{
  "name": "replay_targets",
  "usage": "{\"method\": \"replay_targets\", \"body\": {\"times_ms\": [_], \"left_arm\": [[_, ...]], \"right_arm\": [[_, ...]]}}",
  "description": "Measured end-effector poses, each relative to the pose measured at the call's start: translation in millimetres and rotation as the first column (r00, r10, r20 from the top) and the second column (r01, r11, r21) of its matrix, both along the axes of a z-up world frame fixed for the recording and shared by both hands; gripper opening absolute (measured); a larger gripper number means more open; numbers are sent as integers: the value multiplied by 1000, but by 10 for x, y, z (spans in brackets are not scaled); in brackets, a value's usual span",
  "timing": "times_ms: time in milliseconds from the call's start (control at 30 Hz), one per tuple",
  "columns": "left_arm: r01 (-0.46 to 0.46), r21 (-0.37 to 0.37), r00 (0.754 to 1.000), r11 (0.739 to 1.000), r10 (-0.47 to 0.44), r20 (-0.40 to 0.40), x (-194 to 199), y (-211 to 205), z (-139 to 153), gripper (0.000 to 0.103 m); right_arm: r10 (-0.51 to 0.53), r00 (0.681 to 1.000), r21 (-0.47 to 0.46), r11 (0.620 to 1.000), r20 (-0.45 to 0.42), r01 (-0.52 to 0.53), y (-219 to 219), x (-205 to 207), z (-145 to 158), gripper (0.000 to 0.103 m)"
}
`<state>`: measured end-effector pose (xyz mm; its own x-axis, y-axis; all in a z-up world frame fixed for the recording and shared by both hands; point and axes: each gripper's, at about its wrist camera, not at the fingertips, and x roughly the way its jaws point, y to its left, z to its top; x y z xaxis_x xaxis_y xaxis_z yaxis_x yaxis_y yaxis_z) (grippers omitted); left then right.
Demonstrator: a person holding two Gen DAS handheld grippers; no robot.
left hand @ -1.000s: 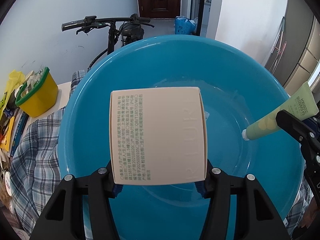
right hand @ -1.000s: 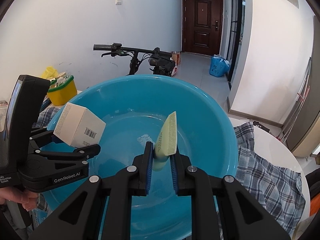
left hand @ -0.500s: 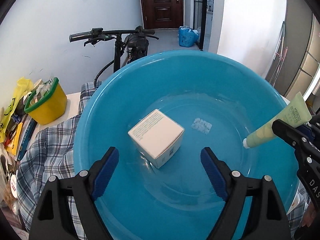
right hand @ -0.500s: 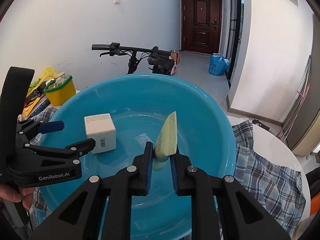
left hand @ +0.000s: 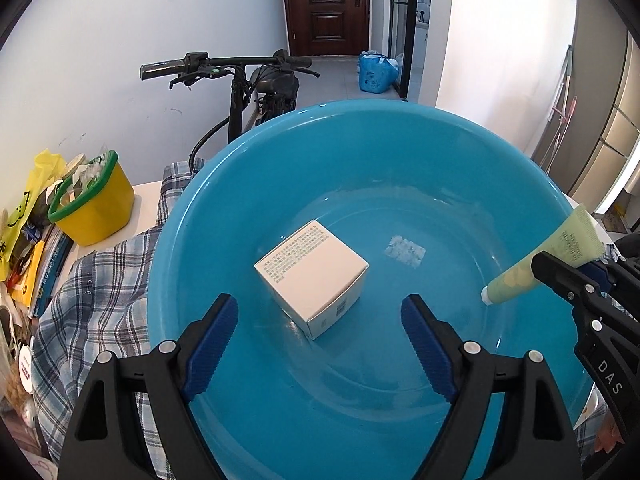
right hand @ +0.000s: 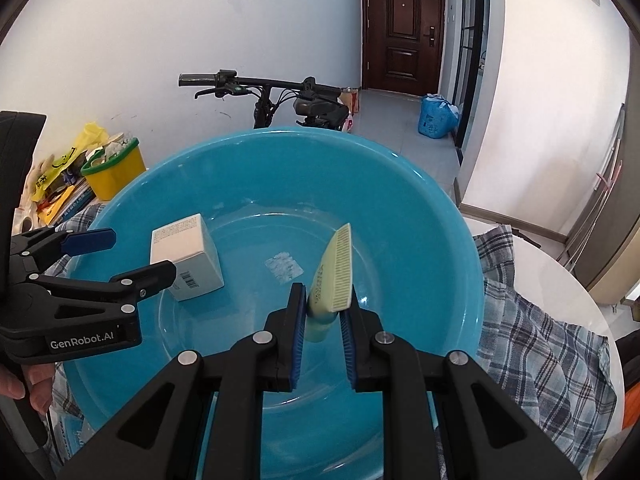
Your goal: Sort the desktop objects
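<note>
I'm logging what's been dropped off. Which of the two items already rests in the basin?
The white box, lying loose on the blue basin floor; the green tube is clamped above it.

Home hallway: front door [left hand: 327, 6], parked bicycle [left hand: 240, 80].

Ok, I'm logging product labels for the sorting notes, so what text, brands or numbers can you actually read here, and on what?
"GenRobot.AI": on the body of the left gripper.
"DAS": on the right gripper, cut off at the picture's edge.
White box in the blue basin: small printed lines on top and a barcode on the side, too small to read.
Green tube in the right gripper: printing too blurred to read.
</note>
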<state>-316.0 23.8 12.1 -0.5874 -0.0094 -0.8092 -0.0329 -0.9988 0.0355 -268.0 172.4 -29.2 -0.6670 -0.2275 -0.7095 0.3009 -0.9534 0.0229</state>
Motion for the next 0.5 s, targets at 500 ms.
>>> {"method": "replay_targets", "body": {"times_ms": [500], "left_arm": [[17,48,999,999,-15,-38,48,-4,80,86]], "right_arm": [[-36,998,0,999,-45,36,77,17,122,16]]}}
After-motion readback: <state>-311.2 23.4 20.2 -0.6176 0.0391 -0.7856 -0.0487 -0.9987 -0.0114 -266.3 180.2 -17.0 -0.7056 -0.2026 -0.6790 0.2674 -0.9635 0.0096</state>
